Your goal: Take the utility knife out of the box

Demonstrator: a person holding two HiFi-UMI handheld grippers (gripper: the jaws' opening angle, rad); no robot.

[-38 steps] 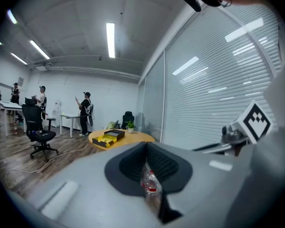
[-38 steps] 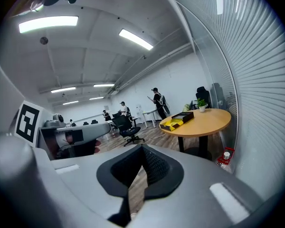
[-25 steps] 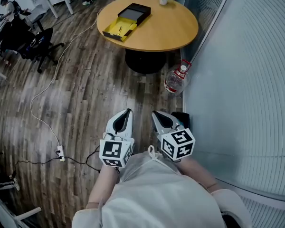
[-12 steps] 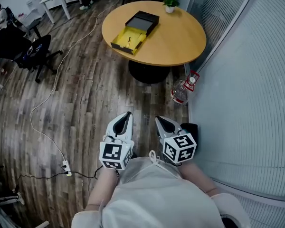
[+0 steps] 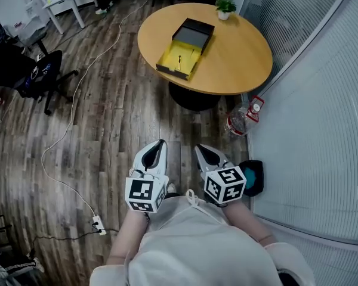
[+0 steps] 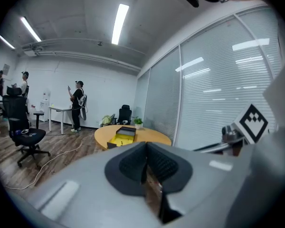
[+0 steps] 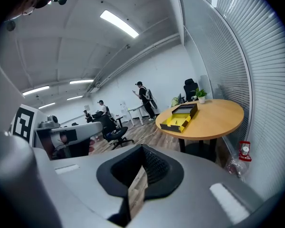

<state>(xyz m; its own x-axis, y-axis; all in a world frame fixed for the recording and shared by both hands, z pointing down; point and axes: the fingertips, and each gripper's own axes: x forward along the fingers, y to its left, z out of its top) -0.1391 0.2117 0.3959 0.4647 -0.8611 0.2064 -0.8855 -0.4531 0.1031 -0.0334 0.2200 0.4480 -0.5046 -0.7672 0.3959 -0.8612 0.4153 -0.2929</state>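
An open box (image 5: 186, 47) lies on the round wooden table (image 5: 238, 52): a yellow tray in front, a black half behind. A small dark item (image 5: 180, 58) rests in the yellow tray; too small to tell what it is. Both grippers are held close to the person's body, far short of the table, over the wood floor. My left gripper (image 5: 160, 143) is shut with nothing between its pads. Beside it, my right gripper (image 5: 198, 150) is shut and empty too. The box shows far off beyond the left gripper (image 6: 145, 148) as box (image 6: 120, 137), and beyond the right gripper (image 7: 141, 152) as box (image 7: 180, 117).
A potted plant (image 5: 225, 6) stands at the table's far edge. A water bottle (image 5: 239, 121) sits on the floor by the glass wall with blinds (image 5: 322, 112). An office chair (image 5: 31, 70), a floor cable (image 5: 65, 130) and a power strip (image 5: 99, 224) lie left. People stand far back.
The table and box have drawn nearer and shifted right in the head view as the person walks toward them. Both grippers stay shut and side by side.
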